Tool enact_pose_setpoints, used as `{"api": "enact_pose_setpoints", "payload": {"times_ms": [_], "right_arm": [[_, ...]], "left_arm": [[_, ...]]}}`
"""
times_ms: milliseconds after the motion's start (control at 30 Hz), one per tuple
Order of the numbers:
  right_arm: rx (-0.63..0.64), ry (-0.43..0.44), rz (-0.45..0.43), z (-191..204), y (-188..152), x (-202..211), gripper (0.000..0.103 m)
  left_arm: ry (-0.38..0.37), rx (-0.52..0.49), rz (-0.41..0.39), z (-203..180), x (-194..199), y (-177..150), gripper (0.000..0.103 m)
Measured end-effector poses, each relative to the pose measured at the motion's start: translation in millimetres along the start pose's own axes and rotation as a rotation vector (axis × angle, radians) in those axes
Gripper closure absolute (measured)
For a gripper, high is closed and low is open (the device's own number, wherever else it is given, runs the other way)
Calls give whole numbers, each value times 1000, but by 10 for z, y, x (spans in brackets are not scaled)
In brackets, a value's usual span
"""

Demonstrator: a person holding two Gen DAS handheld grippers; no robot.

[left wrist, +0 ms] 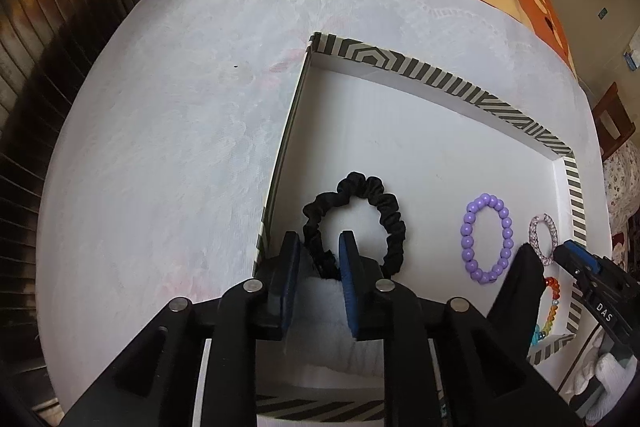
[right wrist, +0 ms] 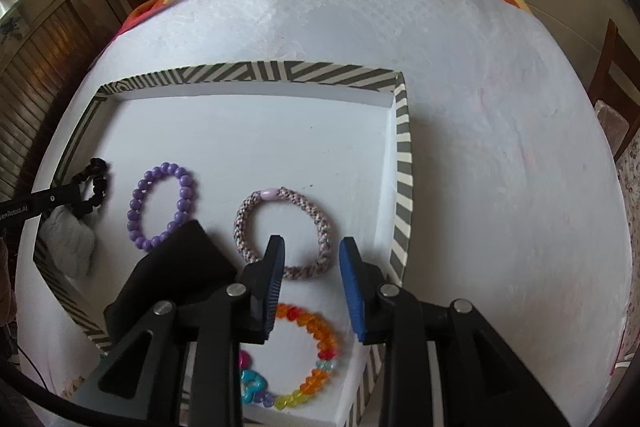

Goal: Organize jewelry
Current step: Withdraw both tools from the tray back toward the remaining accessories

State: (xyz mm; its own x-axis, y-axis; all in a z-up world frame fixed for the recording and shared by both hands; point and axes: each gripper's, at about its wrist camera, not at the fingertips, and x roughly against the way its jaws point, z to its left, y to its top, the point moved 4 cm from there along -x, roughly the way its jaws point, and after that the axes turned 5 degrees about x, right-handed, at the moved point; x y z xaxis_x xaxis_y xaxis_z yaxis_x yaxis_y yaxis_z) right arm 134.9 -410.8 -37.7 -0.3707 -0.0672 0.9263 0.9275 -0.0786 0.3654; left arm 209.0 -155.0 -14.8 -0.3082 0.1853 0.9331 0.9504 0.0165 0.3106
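jewelry looks mostly sorted: black scrunchie [left wrist: 356, 219], purple bead bracelet [left wrist: 486, 239], braided band [right wrist: 282, 233] and rainbow bracelet [right wrist: 304, 355] all lie inside the striped tray [right wrist: 402, 163]. left gripper [left wrist: 320, 259] straddles the scrunchie, jaws apart; right gripper [right wrist: 312, 267] released above the band.

The left tongs [left wrist: 320, 251] point forward and downward, with the two blue pads [left wrist: 349, 279] apart and nothing between them. The right tongs [right wrist: 312, 259] are also parted, holding nothing, tilted downward too.

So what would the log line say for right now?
left tool: open, over black scrunchie | right tool: open, over braided hair tie | both items in striped tray
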Motion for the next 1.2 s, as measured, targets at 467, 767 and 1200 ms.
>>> {"api": "enact_pose_setpoints", "payload": {"times_ms": [467, 767, 1200], "right_arm": [[-10, 13, -44, 44, -92, 284, 57], [-8, 27, -66, 79, -163, 461, 57], [-20, 38, -146, 186, -356, 907, 51]], "left_arm": [[12, -9, -12, -43, 139, -83, 92], [9, 4, 33, 48, 144, -321, 92], [-14, -16, -61, 34, 603, -410, 86]]}}
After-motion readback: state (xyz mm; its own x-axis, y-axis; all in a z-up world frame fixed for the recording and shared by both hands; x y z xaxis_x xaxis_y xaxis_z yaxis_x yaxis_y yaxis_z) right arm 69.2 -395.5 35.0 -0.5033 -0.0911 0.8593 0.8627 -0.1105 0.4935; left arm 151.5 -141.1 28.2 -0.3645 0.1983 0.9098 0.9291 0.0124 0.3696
